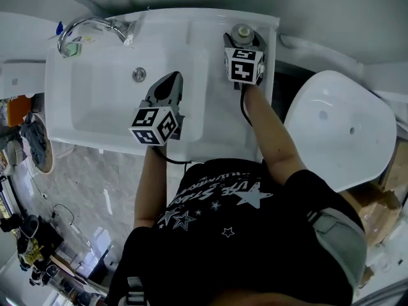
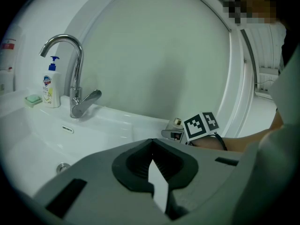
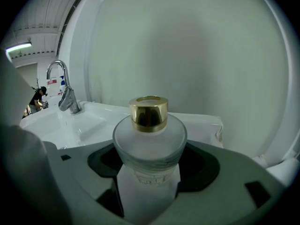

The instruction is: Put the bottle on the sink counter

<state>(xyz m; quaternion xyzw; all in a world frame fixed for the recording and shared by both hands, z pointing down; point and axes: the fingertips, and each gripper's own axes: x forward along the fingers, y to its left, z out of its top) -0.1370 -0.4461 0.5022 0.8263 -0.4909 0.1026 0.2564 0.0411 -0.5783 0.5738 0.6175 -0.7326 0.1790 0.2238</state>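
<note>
Leftmost, the faucet [image 1: 89,25] stands well beyond the left gripper [image 1: 168,80], which hovers over the basin [image 1: 95,101] with its jaws drawn together on nothing. To its right, the right gripper [image 1: 243,42] clamps its fingers on the frosted bottle [image 1: 241,33], upright and gold-capped, over the sink counter [image 1: 223,116]; whether bottle and counter touch cannot be told. A toilet [image 1: 344,126] lies right of those fingers.

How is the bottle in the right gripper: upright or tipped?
Upright: the bottle shows its gold cap straight up above its frosted body, and the head view looks down onto it; the right gripper holds it.
</note>
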